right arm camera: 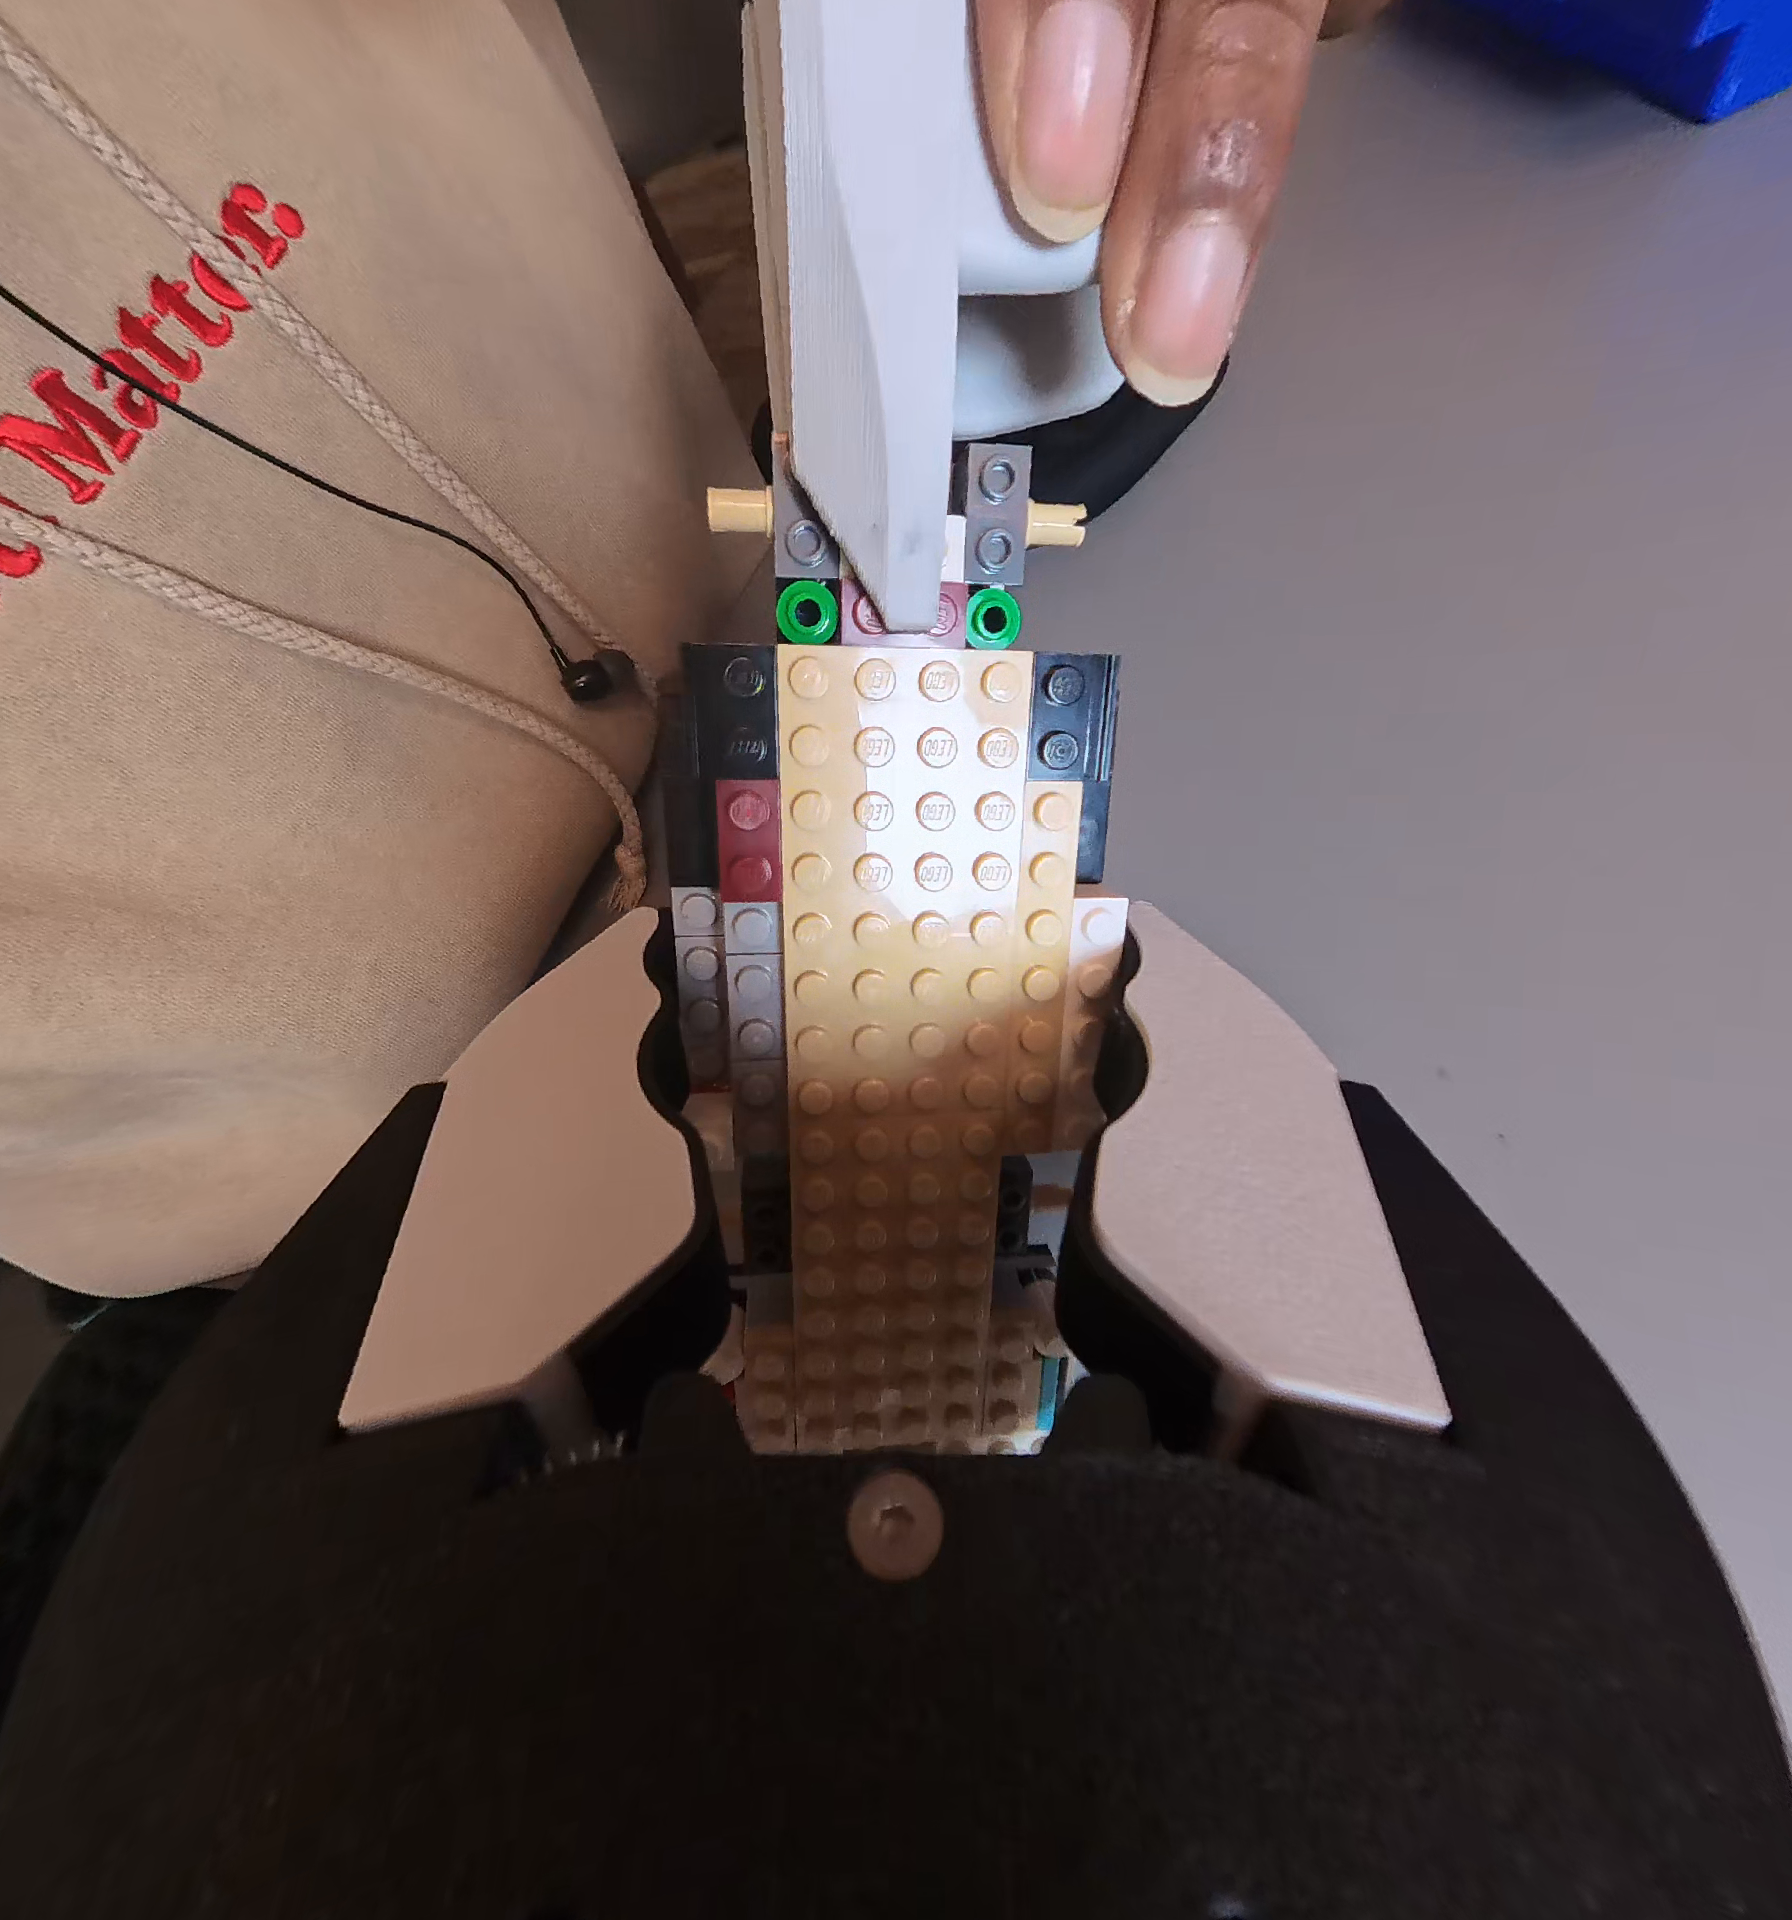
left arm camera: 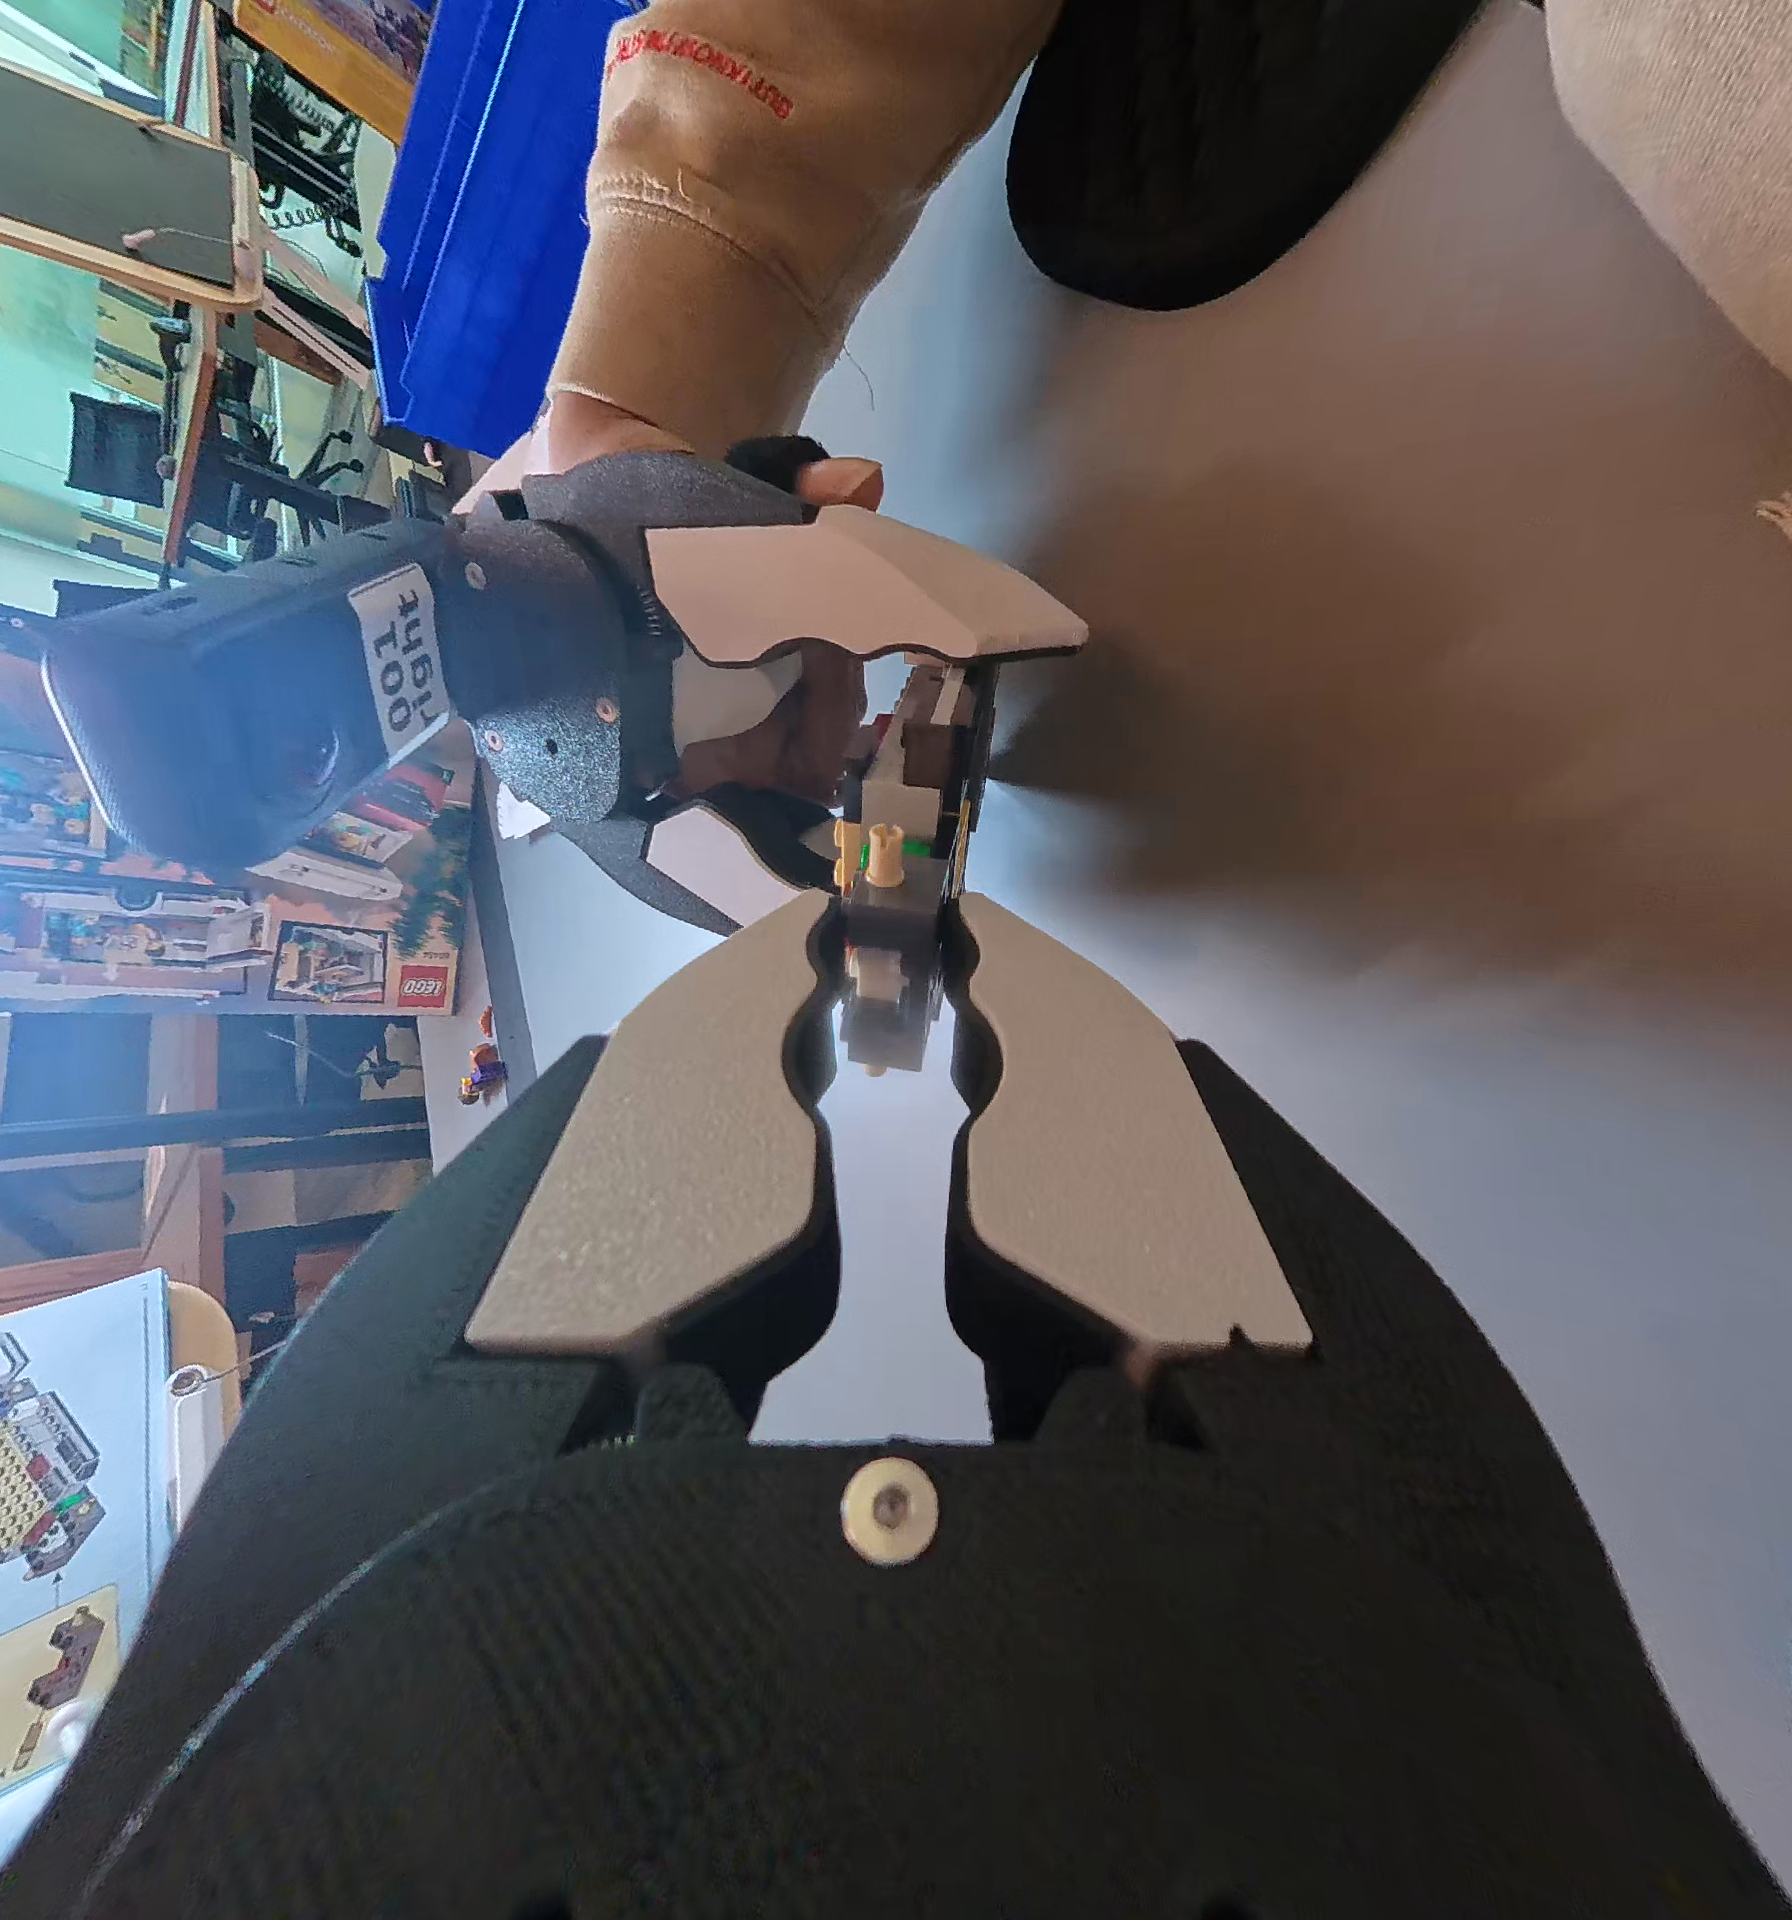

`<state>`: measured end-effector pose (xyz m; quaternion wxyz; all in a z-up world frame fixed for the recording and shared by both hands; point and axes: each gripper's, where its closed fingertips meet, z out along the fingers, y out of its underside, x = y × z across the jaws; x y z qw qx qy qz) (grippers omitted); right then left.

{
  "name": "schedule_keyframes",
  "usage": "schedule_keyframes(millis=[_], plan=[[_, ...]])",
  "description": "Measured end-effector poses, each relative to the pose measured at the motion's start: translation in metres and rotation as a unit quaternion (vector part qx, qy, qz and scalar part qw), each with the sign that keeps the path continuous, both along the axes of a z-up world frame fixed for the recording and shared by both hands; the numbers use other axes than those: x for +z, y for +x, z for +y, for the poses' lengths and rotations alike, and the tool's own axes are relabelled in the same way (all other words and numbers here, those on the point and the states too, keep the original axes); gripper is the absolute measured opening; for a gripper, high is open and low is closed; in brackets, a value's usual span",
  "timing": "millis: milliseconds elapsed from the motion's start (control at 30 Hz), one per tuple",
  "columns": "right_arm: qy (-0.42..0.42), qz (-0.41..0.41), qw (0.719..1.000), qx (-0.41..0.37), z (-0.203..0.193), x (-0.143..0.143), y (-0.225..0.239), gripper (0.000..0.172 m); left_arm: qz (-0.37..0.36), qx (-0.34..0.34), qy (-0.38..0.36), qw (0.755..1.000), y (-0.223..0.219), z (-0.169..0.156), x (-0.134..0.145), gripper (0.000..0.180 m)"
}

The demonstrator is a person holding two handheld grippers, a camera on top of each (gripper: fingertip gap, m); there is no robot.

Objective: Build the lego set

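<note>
The right gripper (right arm camera: pixel 892 997) is clamping a long brick-built model (right arm camera: pixel 913 935), its jaws standing wide with both pads pressing against the model's long sides. The model is studded on top, mostly tan, with black, dark red and grey pieces along its edges, two green round pieces (right arm camera: pixel 807 613) near its far end and tan pins (right arm camera: pixel 741 509) sticking out sideways there. It is being held up in the air above the pale grey tabletop (right arm camera: pixel 1494 727), not resting on it.

The left gripper (left arm camera: pixel 887 935) is gripping the far end of the same model edge-on, jaws nearly together, with both fingertips bearing on the grey end block. In the right wrist view one pale finger of the left gripper is lying across that end, with a person's fingers (right arm camera: pixel 1162 187) beside it.

A beige sleeve (left arm camera: pixel 726 187) is reaching down to the right gripper. A blue bin (left arm camera: pixel 476 208) is sitting by the tabletop's far edge. A toy box (left arm camera: pixel 196 914) and an instruction booklet (left arm camera: pixel 40 1455) are lying off to the left.
</note>
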<state>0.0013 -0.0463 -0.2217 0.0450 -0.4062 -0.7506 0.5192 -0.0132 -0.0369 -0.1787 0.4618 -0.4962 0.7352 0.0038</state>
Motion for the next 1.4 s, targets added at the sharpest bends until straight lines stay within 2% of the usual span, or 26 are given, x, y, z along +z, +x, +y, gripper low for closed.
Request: schedule_keyframes(millis=[233, 367, 400, 433, 500, 633, 733, 900, 1067, 1233, 1400], plan=[[-0.007, -0.005, 1.0, 0.006, -0.003, 0.001, 0.001, 0.078, 0.007, 0.003, -0.025, 1.0, -0.001, -0.001, 0.001, 0.018], [-0.016, -0.001, 1.0, -0.011, 0.002, 0.004, -0.001, 0.078, -0.025, 0.014, -0.022, 0.999, -0.001, 0.003, 0.003, 0.018], [-0.015, -0.002, 1.0, -0.018, 0.005, 0.004, -0.001, 0.078, -0.037, 0.026, -0.02, 0.999, -0.003, 0.006, 0.004, 0.022], [-0.008, -0.002, 1.0, -0.024, 0.008, 0.003, -0.001, 0.078, -0.046, 0.042, -0.026, 0.998, -0.006, 0.009, 0.004, 0.043], [-0.003, -0.004, 0.999, -0.036, 0.013, 0.001, 0.0, 0.078, -0.081, 0.074, -0.06, 0.992, -0.013, 0.013, 0.004, 0.062], [0.024, -0.013, 0.998, -0.062, 0.027, -0.002, 0.003, 0.078, -0.162, 0.119, -0.098, 0.975, -0.031, 0.015, 0.005, 0.066], [0.071, -0.031, 0.993, -0.086, 0.042, -0.005, 0.001, 0.078, -0.229, 0.16, -0.131, 0.951, -0.047, 0.019, 0.0, 0.066], [0.227, -0.098, 0.963, -0.106, 0.074, -0.025, -0.008, 0.078, -0.339, 0.215, -0.181, 0.898, -0.074, 0.034, -0.008, 0.063], [0.376, -0.17, 0.907, -0.079, 0.098, -0.051, -0.02, 0.078, -0.396, 0.256, -0.206, 0.858, -0.101, 0.048, -0.012, 0.058], [0.425, -0.209, 0.88, -0.043, 0.099, -0.065, -0.031, 0.078, -0.395, 0.274, -0.212, 0.851, -0.112, 0.051, -0.023, 0.056], [0.424, -0.222, 0.877, -0.035, 0.096, -0.067, -0.042, 0.077, -0.395, 0.276, -0.215, 0.85, -0.111, 0.051, -0.027, 0.056]])
